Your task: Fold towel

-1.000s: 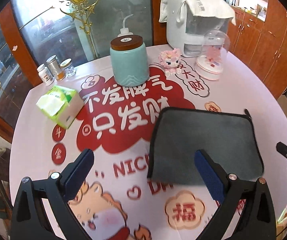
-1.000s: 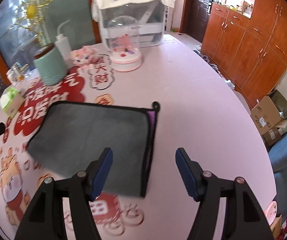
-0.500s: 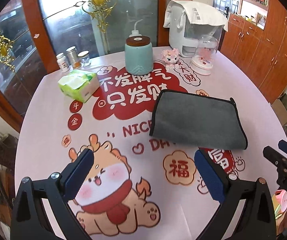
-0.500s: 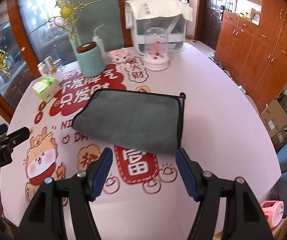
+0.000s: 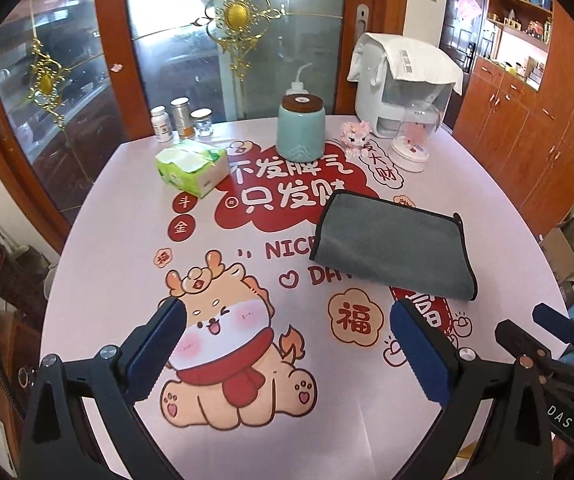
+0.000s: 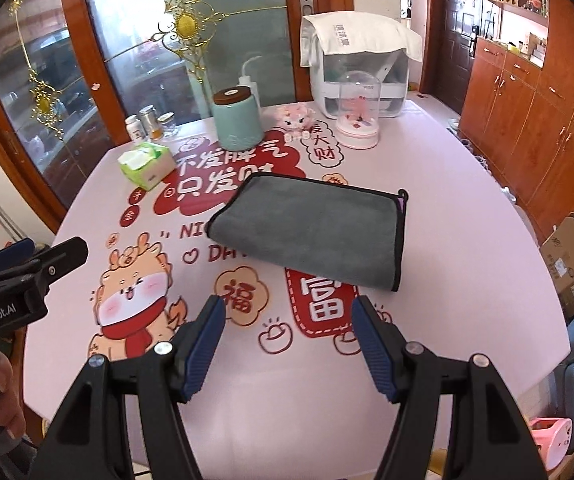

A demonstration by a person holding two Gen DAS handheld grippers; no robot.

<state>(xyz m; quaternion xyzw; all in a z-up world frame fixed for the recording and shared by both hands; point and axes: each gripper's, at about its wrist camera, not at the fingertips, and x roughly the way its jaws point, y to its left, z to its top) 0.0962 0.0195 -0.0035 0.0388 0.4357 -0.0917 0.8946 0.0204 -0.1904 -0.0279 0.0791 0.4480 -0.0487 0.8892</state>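
Note:
A grey towel [image 5: 393,242] with black trim lies folded flat on the pink printed tablecloth [image 5: 127,208]; it also shows in the right wrist view [image 6: 315,226]. My left gripper [image 5: 287,312] is open and empty, held above the table's near edge, well short of the towel. My right gripper [image 6: 287,304] is open and empty, also pulled back from the towel's near edge. The right gripper shows at the right of the left wrist view [image 5: 527,328]. The left gripper shows at the left of the right wrist view [image 6: 47,252].
At the back stand a teal jar [image 5: 301,128], a green tissue box [image 5: 191,166], small bottles [image 5: 179,118], a pink toy [image 5: 353,138], a glass dome [image 5: 413,140] and a white appliance [image 5: 399,84]. Wooden cabinets [image 6: 547,92] line the right.
Both grippers have drawn back and up from the towel, which lay right between the fingers a second ago. The towel stays folded on the table.

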